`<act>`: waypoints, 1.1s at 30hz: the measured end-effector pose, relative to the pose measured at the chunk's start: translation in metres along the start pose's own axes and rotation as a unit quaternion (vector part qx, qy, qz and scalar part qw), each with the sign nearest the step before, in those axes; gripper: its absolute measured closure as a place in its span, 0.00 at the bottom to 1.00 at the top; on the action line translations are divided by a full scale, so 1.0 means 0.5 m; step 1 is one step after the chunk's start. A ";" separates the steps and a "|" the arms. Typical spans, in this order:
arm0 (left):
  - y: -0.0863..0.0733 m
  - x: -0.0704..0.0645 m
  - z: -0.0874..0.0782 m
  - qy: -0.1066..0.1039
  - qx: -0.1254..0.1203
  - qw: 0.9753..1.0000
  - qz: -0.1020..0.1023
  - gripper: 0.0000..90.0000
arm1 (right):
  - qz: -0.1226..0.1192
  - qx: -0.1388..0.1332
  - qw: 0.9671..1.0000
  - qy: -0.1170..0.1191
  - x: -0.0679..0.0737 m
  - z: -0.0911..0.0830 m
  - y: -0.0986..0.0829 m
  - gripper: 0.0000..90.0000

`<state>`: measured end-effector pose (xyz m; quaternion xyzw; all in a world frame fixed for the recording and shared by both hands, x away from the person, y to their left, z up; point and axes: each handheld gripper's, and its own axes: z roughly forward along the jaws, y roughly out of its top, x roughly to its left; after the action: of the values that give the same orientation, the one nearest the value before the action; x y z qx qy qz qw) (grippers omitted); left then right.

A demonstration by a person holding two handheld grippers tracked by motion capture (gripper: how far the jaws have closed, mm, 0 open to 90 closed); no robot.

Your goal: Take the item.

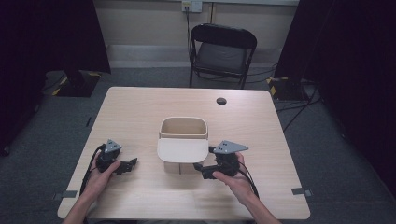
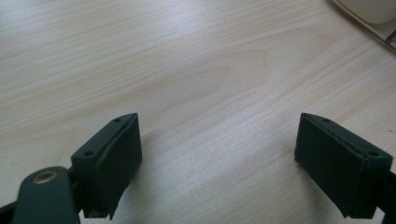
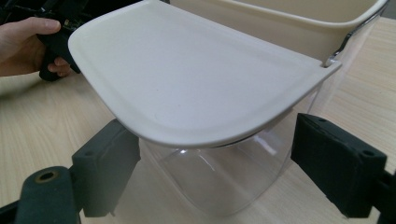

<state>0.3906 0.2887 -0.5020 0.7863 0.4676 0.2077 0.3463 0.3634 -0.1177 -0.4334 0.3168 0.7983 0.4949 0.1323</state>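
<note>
A cream bin (image 1: 183,128) with a clear lower body stands at the middle of the wooden table (image 1: 140,107). Its flat lid (image 1: 182,150) hangs out toward me, hinged on a metal wire. In the right gripper view the lid (image 3: 187,79) spreads over the clear body (image 3: 219,172). My right gripper (image 1: 200,168) sits just right of the bin's front, jaws open, with the lid's edge above the gap (image 3: 215,182). My left gripper (image 1: 132,163) rests left of the bin, open over bare wood (image 2: 217,163).
A black folding chair (image 1: 222,51) stands behind the table's far edge. A dark round cable hole (image 1: 221,101) marks the tabletop at the back right. A corner of the bin (image 2: 373,14) shows at the top right of the left gripper view.
</note>
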 end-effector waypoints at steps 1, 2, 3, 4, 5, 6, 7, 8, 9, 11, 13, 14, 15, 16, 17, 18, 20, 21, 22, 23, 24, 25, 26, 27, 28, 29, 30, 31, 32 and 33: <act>0.000 0.000 0.000 0.000 0.000 1.000 0.000 0.16 | 0.000 0.000 1.000 0.000 0.000 0.000 0.000 0.17; 0.000 0.000 0.000 0.000 -0.001 1.000 -0.001 0.16 | -0.002 0.001 1.000 0.000 0.000 0.000 0.000 0.17; 0.000 0.000 0.000 -0.001 -0.001 1.000 -0.001 0.16 | -0.003 0.000 1.000 0.000 0.000 0.000 0.001 0.17; 0.000 0.000 0.000 0.000 -0.001 1.000 -0.001 0.16 | -0.002 -0.001 1.000 0.000 0.000 0.001 0.001 0.17; 0.000 0.000 0.000 -0.001 -0.001 1.000 -0.001 0.16 | -0.001 0.000 1.000 0.001 0.001 0.001 0.001 0.17; 0.000 0.000 0.000 -0.001 -0.001 1.000 -0.001 0.16 | -0.001 0.002 1.000 0.001 0.002 0.001 -0.001 0.17; 0.000 0.000 0.000 -0.001 0.000 1.000 0.000 0.16 | -0.001 0.002 1.000 0.001 0.002 0.001 -0.001 0.17; 0.000 0.000 0.000 0.000 -0.001 1.000 -0.001 0.16 | -0.001 0.002 1.000 0.002 0.002 0.001 -0.002 0.17; 0.000 0.000 0.000 -0.001 -0.001 1.000 -0.001 0.16 | 0.000 0.001 1.000 0.002 0.002 0.001 -0.002 0.17; 0.000 0.001 0.000 -0.001 0.000 1.000 0.001 0.16 | 0.001 0.001 1.000 0.004 0.001 0.002 -0.001 0.16; 0.000 0.001 0.000 -0.002 0.000 1.000 0.001 0.16 | 0.001 -0.002 1.000 0.004 -0.001 0.002 0.001 0.16; 0.000 0.001 0.000 -0.002 0.000 1.000 0.001 0.16 | 0.000 -0.001 1.000 0.003 -0.001 0.003 0.002 0.16; 0.000 0.001 0.000 -0.002 0.000 1.000 0.001 0.16 | 0.000 0.000 1.000 0.002 -0.001 0.003 0.002 0.16; 0.000 0.001 0.000 -0.001 0.000 1.000 0.001 0.16 | 0.000 0.000 1.000 0.002 -0.002 0.004 0.002 0.16; 0.000 0.001 0.000 -0.001 0.000 1.000 0.001 0.16 | 0.001 0.000 1.000 0.000 -0.002 0.005 0.002 0.16; 0.000 0.001 0.000 -0.001 0.000 1.000 0.001 0.16 | 0.001 0.000 1.000 0.000 -0.002 0.005 0.002 0.16; 0.000 0.001 0.000 -0.001 0.000 1.000 0.001 0.16 | 0.000 -0.001 1.000 -0.003 -0.002 0.007 0.002 0.16; 0.000 0.001 0.000 -0.001 0.000 1.000 0.001 0.16 | 0.001 -0.001 1.000 -0.004 -0.001 0.007 0.003 0.16; 0.000 0.001 0.000 -0.001 0.000 1.000 0.002 0.16 | 0.000 -0.002 1.000 -0.005 -0.001 0.007 0.004 0.16; 0.000 0.001 0.000 -0.002 0.000 1.000 0.001 0.16 | 0.000 -0.002 1.000 -0.004 -0.002 0.007 0.004 0.16; 0.000 0.001 0.000 -0.001 0.000 1.000 0.001 0.16 | 0.000 -0.002 1.000 -0.004 -0.003 0.006 0.005 0.16; 0.000 0.001 0.000 -0.002 0.000 1.000 0.001 0.16 | 0.000 -0.001 1.000 -0.005 -0.003 0.006 0.006 0.16; 0.000 0.001 0.000 -0.002 0.000 1.000 0.001 0.16 | 0.001 -0.001 1.000 -0.005 -0.004 0.007 0.006 0.16; 0.000 0.001 0.000 -0.002 0.000 1.000 0.002 0.16 | 0.000 -0.001 1.000 -0.005 -0.004 0.007 0.007 0.16; 0.000 0.001 0.000 -0.002 0.000 1.000 0.001 0.16 | 0.000 -0.001 1.000 -0.005 -0.004 0.008 0.008 0.16; 0.000 0.001 0.000 -0.002 0.000 1.000 0.003 0.16 | 0.000 -0.001 1.000 -0.005 -0.004 0.008 0.008 0.16; 0.000 0.001 -0.001 -0.002 0.000 1.000 0.002 0.16 | 0.000 -0.002 1.000 -0.004 -0.004 0.008 0.008 0.16; 0.000 0.001 0.000 -0.002 0.000 1.000 0.002 0.16 | 0.000 -0.002 1.000 -0.005 -0.004 0.008 0.008 0.16; 0.000 0.001 0.000 -0.002 0.000 1.000 0.002 0.16 | 0.001 -0.001 1.000 -0.005 -0.005 0.007 0.008 0.16; 0.000 0.001 0.000 -0.002 0.000 1.000 0.002 0.16 | 0.001 -0.002 1.000 -0.005 -0.005 0.007 0.008 0.16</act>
<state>0.3908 0.2893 -0.5019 0.7876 0.4655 0.2066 0.3470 0.3687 -0.1157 -0.4317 0.3195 0.7966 0.4947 0.1365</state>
